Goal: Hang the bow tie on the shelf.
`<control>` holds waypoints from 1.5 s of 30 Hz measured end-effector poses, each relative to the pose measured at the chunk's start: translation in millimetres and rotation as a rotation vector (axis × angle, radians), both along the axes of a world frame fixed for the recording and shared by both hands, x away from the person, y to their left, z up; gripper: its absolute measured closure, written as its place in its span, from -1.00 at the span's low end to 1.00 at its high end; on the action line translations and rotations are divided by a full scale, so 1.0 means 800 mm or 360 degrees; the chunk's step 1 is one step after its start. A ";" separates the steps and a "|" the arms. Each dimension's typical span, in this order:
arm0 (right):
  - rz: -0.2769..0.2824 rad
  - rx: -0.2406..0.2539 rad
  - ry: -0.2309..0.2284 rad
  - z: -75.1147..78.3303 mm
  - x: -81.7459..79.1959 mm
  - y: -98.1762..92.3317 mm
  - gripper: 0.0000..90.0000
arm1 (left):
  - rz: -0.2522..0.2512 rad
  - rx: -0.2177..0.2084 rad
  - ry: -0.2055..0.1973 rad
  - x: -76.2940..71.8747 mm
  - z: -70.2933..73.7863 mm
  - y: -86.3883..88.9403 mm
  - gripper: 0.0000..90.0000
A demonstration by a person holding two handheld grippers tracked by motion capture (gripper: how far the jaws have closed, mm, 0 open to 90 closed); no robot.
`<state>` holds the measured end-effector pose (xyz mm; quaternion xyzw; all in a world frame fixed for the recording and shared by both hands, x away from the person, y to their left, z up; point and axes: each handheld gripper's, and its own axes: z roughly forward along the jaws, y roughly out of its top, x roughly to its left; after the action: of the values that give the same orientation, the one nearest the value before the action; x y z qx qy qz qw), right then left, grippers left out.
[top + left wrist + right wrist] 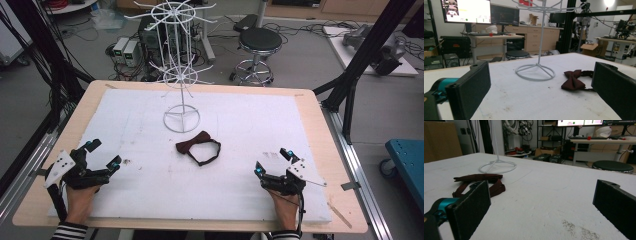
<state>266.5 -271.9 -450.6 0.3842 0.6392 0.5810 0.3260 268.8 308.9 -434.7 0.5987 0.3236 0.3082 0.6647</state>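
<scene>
A dark red bow tie (197,146) with its strap looped lies on the white foam mat (240,125), just in front of the white wire stand (180,60). My left gripper (104,154) rests low at the mat's left side, open and empty. At the right side my right gripper (273,161) is open too, nothing between its jaws. In the left gripper view the bow tie (573,79) lies ahead to the right, near the stand's ring base (535,72). In the right gripper view the bow tie (480,182) lies ahead to the left, partly behind the left jaw.
The stand's ring base (181,119) sits mid-mat, its spoked arms rising above. The wooden table edge (327,150) frames the mat. A black stool (259,42), cables and boxes stand on the floor beyond; black frame posts (370,45) flank the table.
</scene>
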 end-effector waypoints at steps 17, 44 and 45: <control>-0.0011 0.0005 0.0001 0.000 0.000 0.000 -0.98 | -0.0176 0.0283 -0.0010 0.024 0.081 -0.031 -0.94; -0.0011 0.0002 -0.0001 0.000 0.000 0.000 -0.98 | -0.0453 0.0662 0.0173 0.075 0.135 -0.144 -0.94; -0.0014 0.0004 0.0002 0.000 0.000 0.000 -0.98 | -0.0454 0.0685 0.0177 0.077 0.134 -0.147 -0.94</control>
<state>266.3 -272.1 -450.6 0.3877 0.6370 0.5800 0.3277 330.1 191.2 -327.5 0.7819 0.1989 0.2399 0.5399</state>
